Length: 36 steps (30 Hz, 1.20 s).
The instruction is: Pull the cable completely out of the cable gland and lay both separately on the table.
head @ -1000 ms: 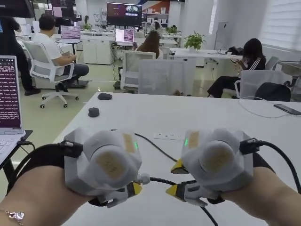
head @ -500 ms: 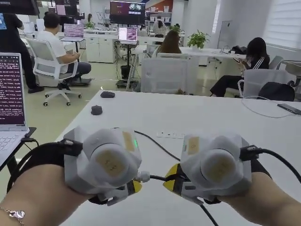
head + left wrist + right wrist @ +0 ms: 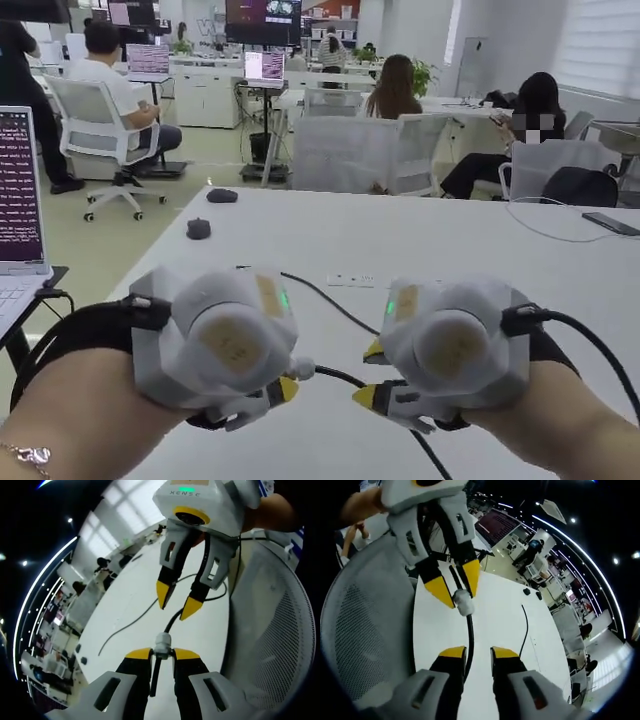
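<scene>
My left gripper [image 3: 286,386] is shut on a small white cable gland [image 3: 300,368], held above the white table [image 3: 450,250]. In the left gripper view the gland [image 3: 161,643] sits pinched between my yellow fingertips. A black cable [image 3: 336,376] leaves the gland to the right and passes between the jaws of my right gripper [image 3: 369,375], which stands open around it. The right gripper view shows the cable [image 3: 469,640] running up between its spread tips to the gland [image 3: 462,601]. More of the cable trails away across the table.
On the far left of the table are two dark mice [image 3: 198,229]. A laptop [image 3: 20,195] stands at the left edge and a phone [image 3: 610,224] lies at the far right. A white mesh chair [image 3: 280,645] is close below the grippers. People sit at desks beyond.
The right gripper's jaws looked close together beside the gland half a second ago; now they stand apart and a little farther right. The left gripper still holds the gland. The head camera has tilted.
</scene>
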{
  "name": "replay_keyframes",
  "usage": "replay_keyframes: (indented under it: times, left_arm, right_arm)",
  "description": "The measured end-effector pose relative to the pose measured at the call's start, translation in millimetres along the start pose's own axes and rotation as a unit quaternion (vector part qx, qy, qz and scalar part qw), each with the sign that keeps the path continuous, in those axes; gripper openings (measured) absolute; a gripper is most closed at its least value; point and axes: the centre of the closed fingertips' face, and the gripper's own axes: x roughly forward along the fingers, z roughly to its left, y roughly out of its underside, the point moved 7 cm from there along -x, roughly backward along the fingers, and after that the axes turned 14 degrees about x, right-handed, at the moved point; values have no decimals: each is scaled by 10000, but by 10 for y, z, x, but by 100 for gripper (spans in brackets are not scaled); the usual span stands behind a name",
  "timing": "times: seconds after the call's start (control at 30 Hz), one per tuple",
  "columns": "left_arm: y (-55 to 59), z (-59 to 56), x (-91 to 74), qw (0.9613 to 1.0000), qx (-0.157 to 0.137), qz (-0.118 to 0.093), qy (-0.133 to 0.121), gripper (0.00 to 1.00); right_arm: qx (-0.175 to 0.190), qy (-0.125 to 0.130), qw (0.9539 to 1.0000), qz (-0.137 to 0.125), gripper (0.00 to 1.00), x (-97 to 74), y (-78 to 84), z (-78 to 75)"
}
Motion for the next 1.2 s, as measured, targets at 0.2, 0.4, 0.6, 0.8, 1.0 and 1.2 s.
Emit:
replay_keyframes:
  times: [0.2, 0.4, 0.6, 0.8, 1.0, 1.2]
  left_arm:
    - [-30, -6, 19, 10000, -13, -38, 14, 16]
    - [-7, 14, 2, 10000, -64, -63, -24, 16]
    - [40, 35, -7, 9999, -112, -33, -51, 16]
    - [62, 59, 7, 9998, -174, -34, -67, 16]
    - [119, 108, -45, 9997, -193, 1, -161, 16]
    - [218, 111, -52, 9992, -349, 87, -181, 17]
  right_arm:
    - [74, -162, 9998, -51, 9, 107, -38, 60]
    - [211, -174, 9996, -5, 3, 94, 77, 15]
    - [435, -31, 9987, 251, 3, 93, 289, -70]
    - [606, 34, 9975, 368, 3, 121, 361, -90]
    - [798, 140, 9953, 528, 3, 127, 524, -208]
    - [1308, 72, 9890, 691, 4, 337, 815, -422]
